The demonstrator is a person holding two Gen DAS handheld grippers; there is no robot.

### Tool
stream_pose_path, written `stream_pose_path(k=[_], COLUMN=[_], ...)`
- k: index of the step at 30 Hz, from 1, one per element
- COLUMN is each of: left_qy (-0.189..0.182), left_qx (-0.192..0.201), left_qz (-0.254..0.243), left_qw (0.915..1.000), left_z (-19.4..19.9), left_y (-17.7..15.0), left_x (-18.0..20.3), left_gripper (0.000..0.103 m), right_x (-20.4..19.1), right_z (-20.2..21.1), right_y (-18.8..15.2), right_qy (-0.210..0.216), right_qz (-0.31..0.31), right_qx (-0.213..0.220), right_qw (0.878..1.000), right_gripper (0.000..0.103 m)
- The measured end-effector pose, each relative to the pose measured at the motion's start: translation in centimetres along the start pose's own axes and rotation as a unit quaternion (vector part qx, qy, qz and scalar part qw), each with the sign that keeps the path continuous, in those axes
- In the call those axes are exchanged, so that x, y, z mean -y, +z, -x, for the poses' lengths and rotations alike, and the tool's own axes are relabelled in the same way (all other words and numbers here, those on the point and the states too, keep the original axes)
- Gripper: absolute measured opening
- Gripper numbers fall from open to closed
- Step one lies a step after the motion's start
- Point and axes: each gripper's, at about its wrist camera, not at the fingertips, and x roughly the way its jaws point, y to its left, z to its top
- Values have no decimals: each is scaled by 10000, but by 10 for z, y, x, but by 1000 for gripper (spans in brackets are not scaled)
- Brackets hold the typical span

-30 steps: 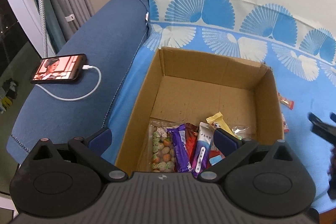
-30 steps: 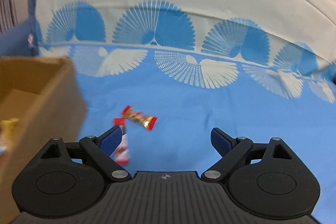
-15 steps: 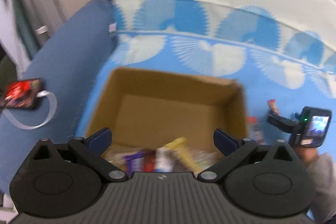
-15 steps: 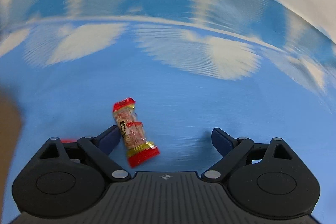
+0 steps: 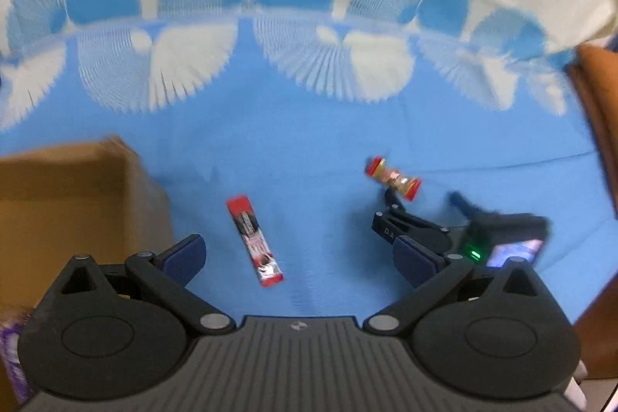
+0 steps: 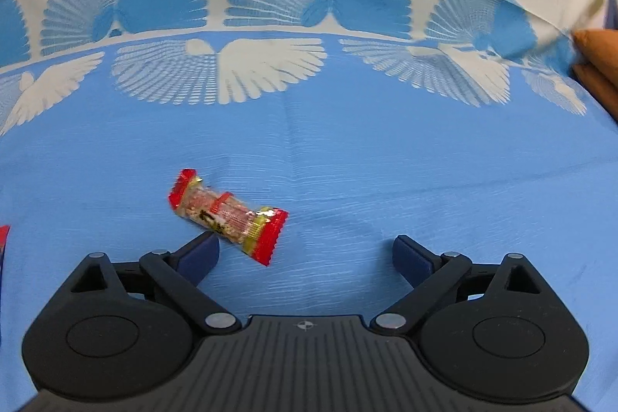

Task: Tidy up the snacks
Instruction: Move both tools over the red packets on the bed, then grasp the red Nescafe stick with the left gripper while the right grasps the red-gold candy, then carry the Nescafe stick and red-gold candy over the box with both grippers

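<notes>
A long red snack bar [image 5: 255, 241] lies on the blue cloth between the fingers of my open left gripper [image 5: 299, 255], nearer the left finger. A short red-ended snack pack [image 5: 393, 178] lies further right, just ahead of my right gripper [image 5: 421, 199], seen there from behind. In the right wrist view the same snack pack [image 6: 228, 213] lies slightly left of centre, close to the left finger of my open right gripper [image 6: 305, 253]. The edge of the red bar [image 6: 3, 238] shows at the far left. The cardboard box [image 5: 73, 203] stands at the left.
A blue cloth with white and blue fan patterns [image 6: 347, 149] covers the seat and backrest. An orange-brown cushion [image 6: 598, 64] sits at the right edge. A purple wrapper [image 5: 11, 354] shows at the bottom left, by the box.
My left gripper has swung right, from over the box to the red bar on the cloth. My right gripper has moved in close to the short snack pack.
</notes>
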Motion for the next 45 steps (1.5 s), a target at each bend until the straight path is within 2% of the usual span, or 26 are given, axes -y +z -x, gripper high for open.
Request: stream_pose_path(k=[4, 8, 14, 16, 20, 21, 22, 24, 25, 26, 28, 32, 37, 40, 45], left_qy=[420, 795, 858, 742, 750, 765, 791, 717, 572, 415, 338, 46, -104, -154, -236], left_qx=[-399, -856, -1415, -1362, -1246, -1212, -1127, -856, -796, -823, -778, -577, -34, 154, 447], left_qz=[405, 198, 492, 595, 491, 485, 509, 409, 341, 426, 492, 364, -19, -255, -540], left_qw=[9975, 9930, 9850, 9861, 9881, 9885, 9892, 9929, 9946, 9948, 9952, 9977, 9999, 9994, 9973], left_z=[-57, -105, -158, -160, -156, -153, -149, -134, -126, -120, -110, -77, -19, 10, 59], left_y=[2, 7, 13, 12, 6, 3, 2, 0, -2, -4, -10, -19, -50, -69, -106], left_x=[3, 4, -20, -28, -28, -28, -29, -26, -27, -29, -31, -31, -22, -17, -14], left_gripper=[103, 103, 103, 103, 103, 102, 94, 54, 14, 15, 15, 15, 15, 15, 15], right_x=[-5, -9, -2, -3, -8, -8, -9, -12, -16, -17, -17, -13, 2, 8, 5], right_z=[1, -3, -12, -13, -15, -15, -13, -4, 0, 2, 9, 42, 110, 153, 223], right_y=[2, 7, 11, 11, 10, 10, 10, 9, 9, 9, 9, 7, 2, -10, -34], right_qy=[425, 650, 917, 933, 997, 1038, 1135, 1381, 1341, 1330, 1375, 1144, 1021, 959, 897], right_qz=[628, 1163, 1001, 918, 959, 979, 1016, 1132, 1177, 1155, 935, 484, -266, -640, -804], right_qx=[153, 308, 327, 342, 456, 465, 508, 585, 530, 468, 339, 461, 702, 748, 759], right_qw=[9970, 9906, 9902, 9908, 9893, 9887, 9870, 9822, 9825, 9832, 9855, 9912, 9919, 9905, 9898], right_gripper=[97, 100, 103, 103, 103, 96, 86, 30, 25, 24, 24, 24, 24, 24, 24])
